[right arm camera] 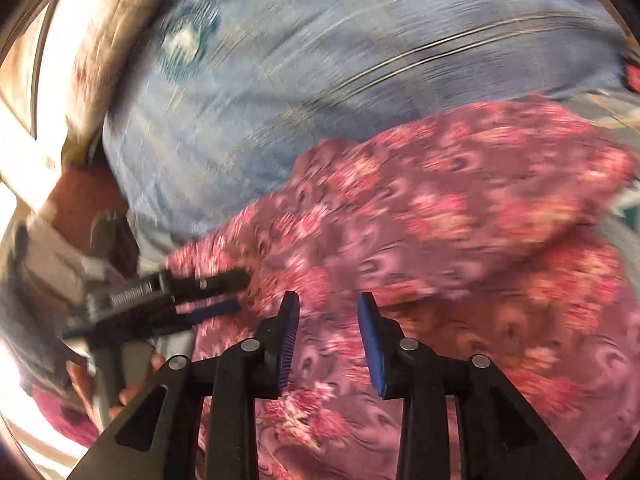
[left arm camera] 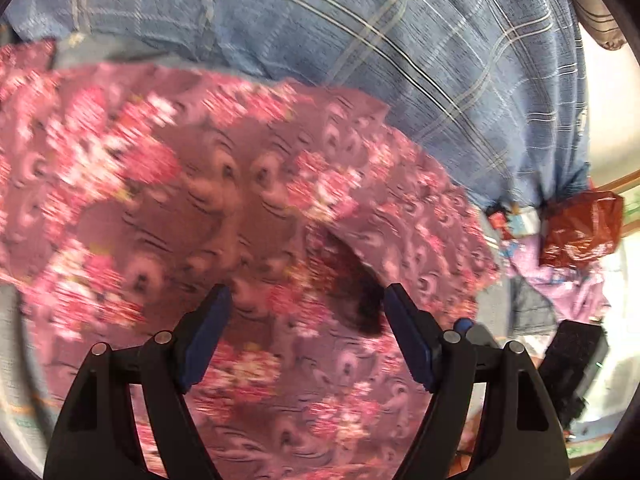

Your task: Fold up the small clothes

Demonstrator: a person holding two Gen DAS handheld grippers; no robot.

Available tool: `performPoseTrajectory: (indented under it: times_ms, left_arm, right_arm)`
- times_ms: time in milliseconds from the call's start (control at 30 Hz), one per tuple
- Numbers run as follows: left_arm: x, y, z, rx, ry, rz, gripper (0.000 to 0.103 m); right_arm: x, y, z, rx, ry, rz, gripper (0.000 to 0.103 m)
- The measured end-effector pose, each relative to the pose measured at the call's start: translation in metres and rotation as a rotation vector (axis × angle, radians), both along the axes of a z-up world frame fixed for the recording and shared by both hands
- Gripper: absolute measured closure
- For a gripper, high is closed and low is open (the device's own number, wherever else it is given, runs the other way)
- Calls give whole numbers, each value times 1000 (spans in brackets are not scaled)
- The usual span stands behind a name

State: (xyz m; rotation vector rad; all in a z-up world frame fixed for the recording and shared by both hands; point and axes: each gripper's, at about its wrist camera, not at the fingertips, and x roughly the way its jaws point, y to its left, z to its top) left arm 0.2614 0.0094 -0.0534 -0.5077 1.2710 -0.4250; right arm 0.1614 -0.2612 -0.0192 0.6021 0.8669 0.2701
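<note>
The blue plaid cloth (left arm camera: 400, 60) is the largest thing in sight and serves as the landmark: it spreads across the far side of both views, its pale check lines curving with the lens. Lying against its near edge, and overlapping it, is the pink floral garment (left arm camera: 200, 200) — a purple-pink fabric with red and white flowers, rumpled, with one fold making a dark pocket toward the right in the left wrist view. It fills the space nearer the cameras than the plaid cloth in both views (right arm camera: 440, 220). At the plaid cloth's right end, in the left wrist view, sits a red-brown plastic bag (left arm camera: 580, 228), with a lilac printed fabric (left arm camera: 560, 280) just below it. The left gripper (left arm camera: 308, 304) hovers over the floral garment with its blue pads spread wide and nothing between them but the cloth beneath — released. In the right wrist view it shows again at the garment's left edge (right arm camera: 236, 292), just below the plaid cloth. The right gripper (right arm camera: 328, 312) also hangs over the floral garment, its jaws parted by a narrower gap, pads (right arm camera: 290, 340) pressing on nothing; both views are blurred.
</note>
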Motion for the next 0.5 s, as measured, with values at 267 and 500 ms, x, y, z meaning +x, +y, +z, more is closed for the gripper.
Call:
performPoseTrajectory:
  times_ms: [267, 500]
  left_arm:
    - [-2, -45, 4, -121, 6, -54, 18]
    - [24, -69, 1, -71, 15, -27, 101]
  right_arm:
    - [-6, -87, -30, 168, 79, -232, 66]
    - [11, -121, -61, 361, 119, -371, 89]
